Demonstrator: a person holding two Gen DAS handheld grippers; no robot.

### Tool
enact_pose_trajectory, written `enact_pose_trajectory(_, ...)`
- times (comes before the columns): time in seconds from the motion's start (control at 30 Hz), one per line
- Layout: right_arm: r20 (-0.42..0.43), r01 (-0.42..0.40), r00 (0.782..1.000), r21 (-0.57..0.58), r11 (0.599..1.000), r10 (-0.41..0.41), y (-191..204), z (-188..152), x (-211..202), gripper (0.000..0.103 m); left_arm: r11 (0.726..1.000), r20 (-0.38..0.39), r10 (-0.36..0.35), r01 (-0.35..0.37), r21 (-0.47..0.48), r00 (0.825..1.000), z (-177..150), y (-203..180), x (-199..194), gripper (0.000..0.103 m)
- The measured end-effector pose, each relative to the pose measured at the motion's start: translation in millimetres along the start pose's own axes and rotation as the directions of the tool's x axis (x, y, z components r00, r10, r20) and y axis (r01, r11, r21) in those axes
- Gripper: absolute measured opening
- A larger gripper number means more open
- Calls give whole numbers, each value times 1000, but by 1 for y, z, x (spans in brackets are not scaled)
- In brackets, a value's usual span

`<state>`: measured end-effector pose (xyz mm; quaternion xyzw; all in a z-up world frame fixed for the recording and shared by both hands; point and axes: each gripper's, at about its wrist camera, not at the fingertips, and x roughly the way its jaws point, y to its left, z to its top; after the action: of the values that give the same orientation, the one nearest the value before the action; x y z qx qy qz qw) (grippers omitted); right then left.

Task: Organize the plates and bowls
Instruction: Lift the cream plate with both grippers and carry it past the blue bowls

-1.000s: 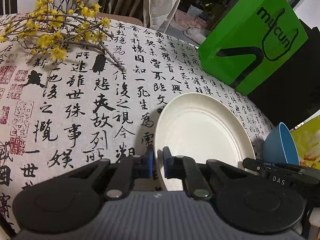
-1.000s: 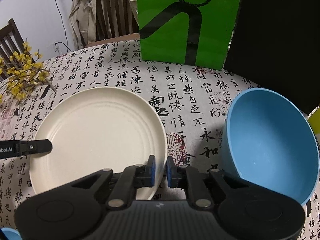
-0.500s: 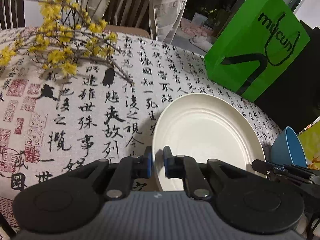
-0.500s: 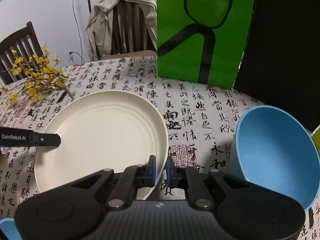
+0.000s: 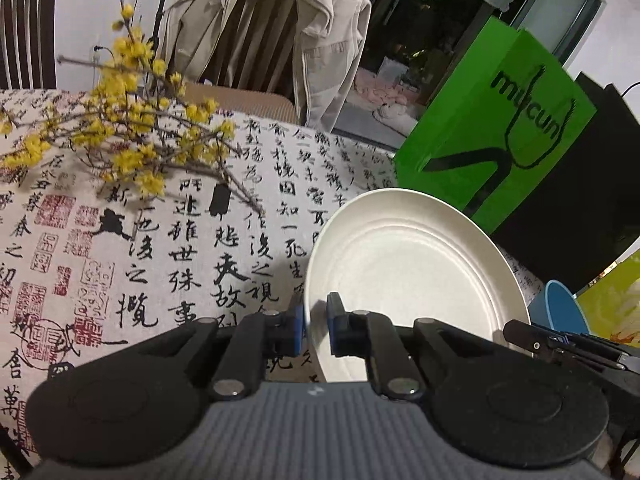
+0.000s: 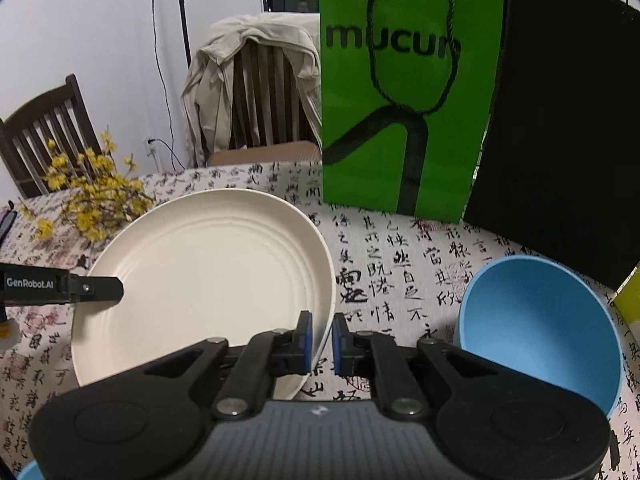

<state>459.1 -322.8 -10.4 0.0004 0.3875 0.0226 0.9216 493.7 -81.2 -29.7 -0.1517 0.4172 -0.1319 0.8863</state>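
A home dining room: around the table [image 6: 400, 248] with its calligraphy cloth stand wooden chairs [image 6: 44, 128], one draped with a jacket [image 5: 320, 48]; flowering branches [image 5: 132, 140] and a shopping bag [image 6: 404, 96] lie on it.

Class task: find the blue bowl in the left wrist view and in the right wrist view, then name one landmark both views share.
Left wrist: blue bowl at the right edge, mostly hidden behind the cream plate.
Right wrist: blue bowl large at lower right, apart from the plate.
Shared landmark: green bag.
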Motion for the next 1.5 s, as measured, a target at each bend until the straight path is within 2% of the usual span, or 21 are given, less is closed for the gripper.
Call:
enact_pose_trajectory(0.53, 55, -13, 998, 13, 1000, 12, 1, -2, -37, 10, 999, 87, -13, 10, 32, 996, -1, -15, -41, 11)
enact_pose_trajectory(1.5, 111, -45, 993, -1, 999, 45, 25, -25, -115, 10, 998, 144, 28, -37, 59, 989, -28, -23, -126, 11)
